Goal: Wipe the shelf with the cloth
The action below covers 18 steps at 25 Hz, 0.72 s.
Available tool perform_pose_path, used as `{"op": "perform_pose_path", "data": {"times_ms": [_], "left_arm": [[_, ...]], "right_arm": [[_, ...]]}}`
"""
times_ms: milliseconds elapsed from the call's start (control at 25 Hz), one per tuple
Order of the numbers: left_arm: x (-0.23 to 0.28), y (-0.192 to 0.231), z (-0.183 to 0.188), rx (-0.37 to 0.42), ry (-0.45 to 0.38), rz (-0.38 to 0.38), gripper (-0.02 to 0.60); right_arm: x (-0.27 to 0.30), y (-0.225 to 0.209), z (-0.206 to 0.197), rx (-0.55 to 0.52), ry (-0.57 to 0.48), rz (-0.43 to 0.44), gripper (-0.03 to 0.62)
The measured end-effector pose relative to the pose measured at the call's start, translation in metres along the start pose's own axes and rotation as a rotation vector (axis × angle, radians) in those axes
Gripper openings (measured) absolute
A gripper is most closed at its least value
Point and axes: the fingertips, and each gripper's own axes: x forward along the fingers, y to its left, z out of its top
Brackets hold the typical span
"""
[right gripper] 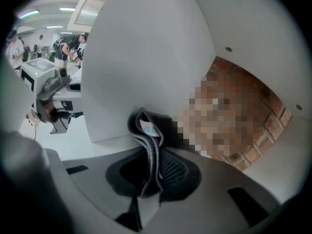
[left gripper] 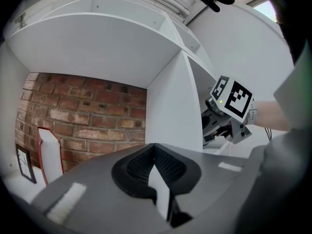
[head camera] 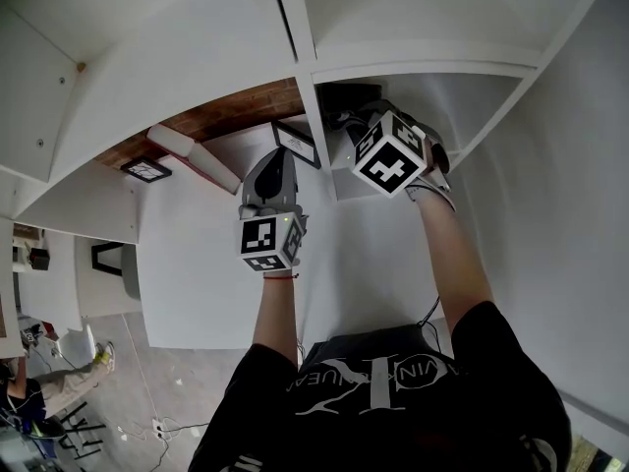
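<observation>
A dark grey folded cloth (right gripper: 148,135) with a small white label is clamped in my right gripper (right gripper: 152,155), which is shut on it. The cloth's end presses against the white divider panel (right gripper: 141,72) of the shelf. From the head view, the right gripper (head camera: 359,126) reaches into the right-hand compartment, and the cloth (head camera: 344,104) shows dark just past it. My left gripper (head camera: 278,157) hovers over the left compartment's white shelf board (head camera: 216,234). Its jaws are shut with nothing in them (left gripper: 154,152), and they point at the divider's front edge (left gripper: 170,111).
A red-edged white board (left gripper: 48,152) leans on the brick back wall (left gripper: 83,111). Small framed pictures (head camera: 145,169) (head camera: 298,144) stand in the left compartment. A person (head camera: 20,391) is on the floor at lower left.
</observation>
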Motion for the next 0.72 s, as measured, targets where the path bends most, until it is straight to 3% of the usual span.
{"op": "perform_pose_path", "data": {"times_ms": [400, 720], "left_arm": [[0.007, 0.002, 0.000, 0.003, 0.006, -0.018, 0.011], [0.004, 0.000, -0.003, 0.007, 0.010, -0.011, 0.011]], "right_arm": [[0.022, -0.032, -0.007, -0.024, 0.086, -0.069, 0.054], [0.008, -0.075, -0.048, 0.085, 0.164, -0.203, 0.054]]}}
